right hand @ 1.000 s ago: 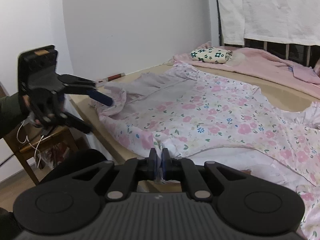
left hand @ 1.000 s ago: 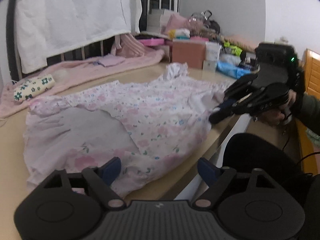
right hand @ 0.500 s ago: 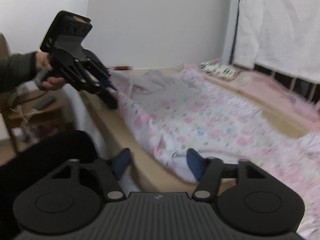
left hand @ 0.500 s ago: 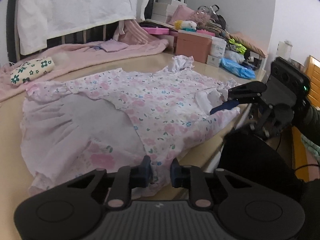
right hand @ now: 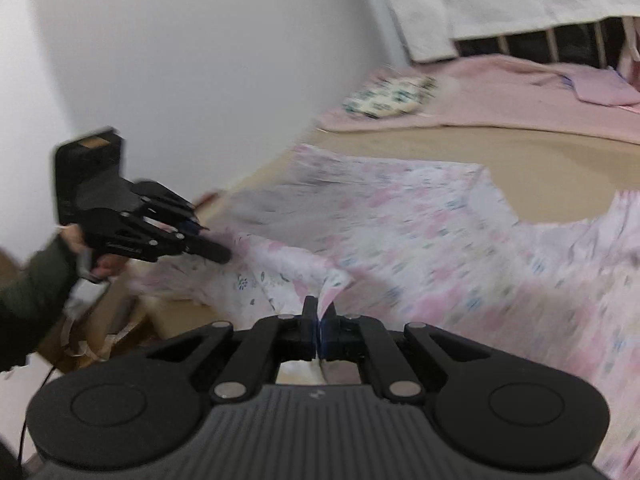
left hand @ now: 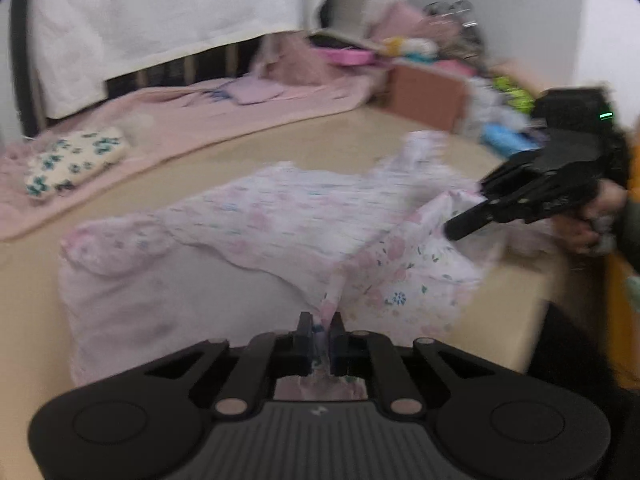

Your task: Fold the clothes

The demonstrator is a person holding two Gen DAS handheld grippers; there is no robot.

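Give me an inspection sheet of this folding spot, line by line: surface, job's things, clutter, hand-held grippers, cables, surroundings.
Surface: beige table, bare at the far side.
Job's things: pink floral garment, near edge lifted off the table.
Clutter: floral folded cloth on pink blanket; boxes and bags at the far corner.
Grippers: left hand-held gripper shut on the garment's hem; right hand-held gripper shut on the hem too.
Cables: thin dark cable, lower left in right wrist view.
Surroundings: white sheet hung behind; white wall.
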